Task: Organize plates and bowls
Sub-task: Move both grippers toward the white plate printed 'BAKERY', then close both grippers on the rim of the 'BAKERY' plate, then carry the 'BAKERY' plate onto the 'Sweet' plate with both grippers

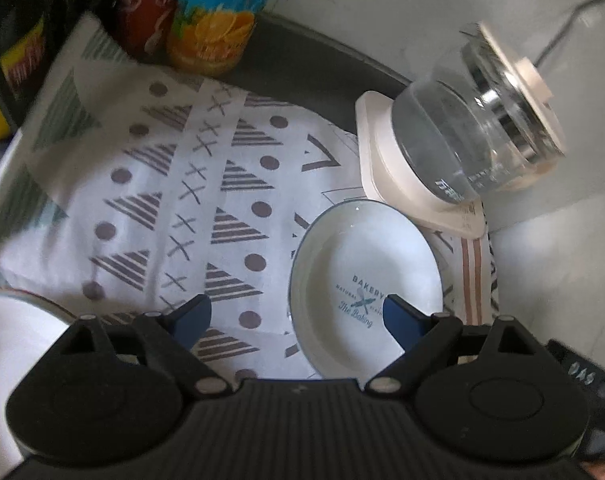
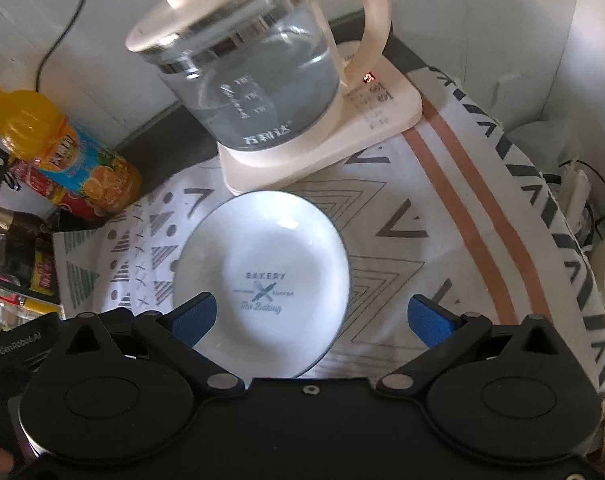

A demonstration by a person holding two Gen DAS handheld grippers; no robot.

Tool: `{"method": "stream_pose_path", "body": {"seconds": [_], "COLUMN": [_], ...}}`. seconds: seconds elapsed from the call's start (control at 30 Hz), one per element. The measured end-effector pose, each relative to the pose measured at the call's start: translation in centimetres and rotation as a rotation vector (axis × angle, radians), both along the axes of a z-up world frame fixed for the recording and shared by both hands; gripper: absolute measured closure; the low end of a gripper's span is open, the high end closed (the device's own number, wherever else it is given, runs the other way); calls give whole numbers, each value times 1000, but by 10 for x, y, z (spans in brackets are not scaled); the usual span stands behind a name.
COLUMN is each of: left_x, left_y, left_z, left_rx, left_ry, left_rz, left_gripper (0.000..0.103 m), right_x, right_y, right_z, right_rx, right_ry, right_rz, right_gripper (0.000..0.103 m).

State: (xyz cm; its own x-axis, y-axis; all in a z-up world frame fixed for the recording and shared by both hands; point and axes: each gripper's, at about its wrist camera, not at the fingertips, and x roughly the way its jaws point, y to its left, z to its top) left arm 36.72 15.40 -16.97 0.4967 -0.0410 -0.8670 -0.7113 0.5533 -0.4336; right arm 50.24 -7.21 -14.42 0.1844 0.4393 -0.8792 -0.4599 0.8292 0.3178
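Observation:
A white plate (image 1: 366,268) with a blue rim and "BAKERY" print lies on the patterned tablecloth (image 1: 174,200). It also shows in the right wrist view (image 2: 262,276). My left gripper (image 1: 298,316) is open and empty, hovering above the plate's near left edge. My right gripper (image 2: 314,316) is open and empty, above the plate's near right side. A second white dish (image 1: 14,332) shows partly at the lower left of the left wrist view.
A glass kettle (image 2: 254,72) stands on its cream base (image 2: 342,136) just behind the plate. Drink bottles (image 2: 82,172) and packets stand at the back left. The cloth's striped border (image 2: 482,208) hangs over the table's right edge.

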Motion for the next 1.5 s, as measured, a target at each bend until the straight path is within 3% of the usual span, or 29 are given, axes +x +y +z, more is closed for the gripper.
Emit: {"method": "stream_pose_path", "body": {"seconds": [0.13, 0.2, 0.3, 0.43, 0.6, 0.67, 0.7, 0.87, 1.17, 1.5], "left_x": [7, 10, 14, 18, 20, 21, 21, 20, 13, -24], "left_y": [-1, -1, -3, -5, -9, -9, -9, -12, -5, 13], "left_z": [-20, -30, -42, -56, -64, -69, -70, -68, -44, -15], "left_rx": [-31, -59, -83, -123, -132, -152, -164, -142, -135, -117], "left_ry": [13, 22, 21, 40, 51, 60, 65, 50, -7, -62], "left_rz": [51, 69, 90, 106, 125, 129, 136, 134, 84, 34], "left_gripper": [14, 16, 26, 50, 72, 91, 94, 94, 97, 97], "right_x": [15, 23, 33, 41, 46, 48, 48, 46, 40, -3], "right_y": [6, 9, 14, 19, 23, 25, 26, 27, 13, 18], "right_z": [-18, -27, -41, -56, -70, -72, -73, -68, -32, -2], "right_rx": [-22, -34, -51, -73, -84, -73, -61, -39, 31, 77], "right_ry": [31, 58, 105, 154, 192, 200, 210, 189, 139, 75], "right_rz": [33, 54, 76, 103, 135, 148, 157, 186, 162, 113], "right_gripper": [7, 21, 35, 48, 74, 80, 88, 90, 93, 93]}}
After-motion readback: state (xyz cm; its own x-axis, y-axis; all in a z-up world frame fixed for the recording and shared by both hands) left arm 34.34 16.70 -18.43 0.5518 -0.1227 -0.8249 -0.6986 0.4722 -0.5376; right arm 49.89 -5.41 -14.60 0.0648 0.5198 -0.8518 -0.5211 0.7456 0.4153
